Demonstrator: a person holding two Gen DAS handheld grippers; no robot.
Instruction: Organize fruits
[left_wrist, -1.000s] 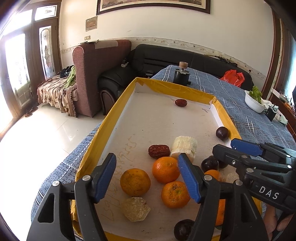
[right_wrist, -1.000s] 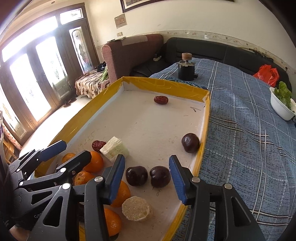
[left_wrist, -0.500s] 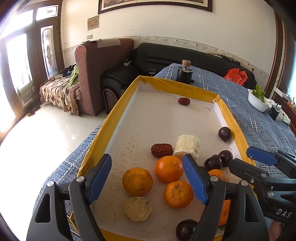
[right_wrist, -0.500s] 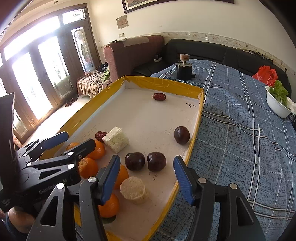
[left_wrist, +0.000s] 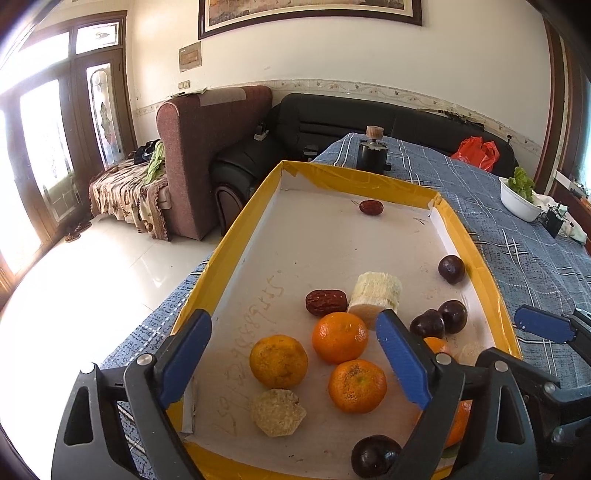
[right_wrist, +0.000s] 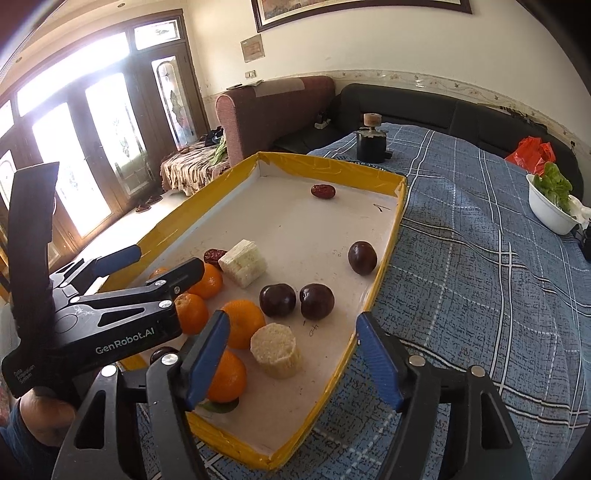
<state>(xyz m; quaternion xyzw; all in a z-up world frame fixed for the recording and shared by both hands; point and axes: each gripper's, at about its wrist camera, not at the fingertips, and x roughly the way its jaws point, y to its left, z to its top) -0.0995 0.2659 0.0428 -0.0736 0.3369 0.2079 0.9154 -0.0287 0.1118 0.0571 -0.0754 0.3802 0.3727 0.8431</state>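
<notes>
Both my tools, left tool (left_wrist: 295, 354) and right tool (right_wrist: 291, 354), hang wide and empty above the tray (left_wrist: 236, 243). I judge sorting is barely begun; next I pick one orange (left_wrist: 340, 336).

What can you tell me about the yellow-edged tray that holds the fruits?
The tray is a shallow rectangular box, seemingly cardboard, with a white, stained floor bearing faint handwriting and low walls wrapped in glossy yellow tape. It lies flat on the blue checked tablecloth, its long side near the table's edge. Oranges, dark plums, red dates and pale cut chunks rest loosely inside. Neither gripper touches it.
</notes>
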